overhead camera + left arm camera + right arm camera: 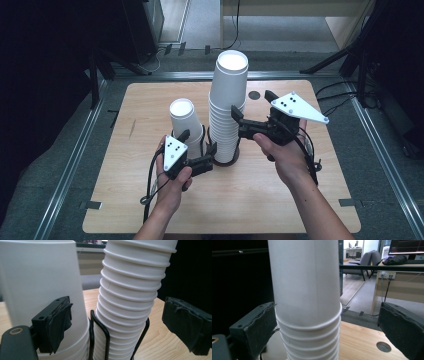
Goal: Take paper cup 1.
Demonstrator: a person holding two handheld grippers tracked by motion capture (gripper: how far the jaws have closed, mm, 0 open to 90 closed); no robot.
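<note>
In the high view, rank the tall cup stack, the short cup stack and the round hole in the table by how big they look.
1. Tall cup stack, largest.
2. Short cup stack, clearly smaller; it stands lower, so part of the gap may be the tall stack's nearness to the camera.
3. Round hole, smallest by far.

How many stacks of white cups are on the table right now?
2. The tall stack stands at the table's middle in a black wire holder; the short stack stands just left of it, by the left gripper.

Dim, dark-edged pictures; white cups glare, close-ups soft.
</note>
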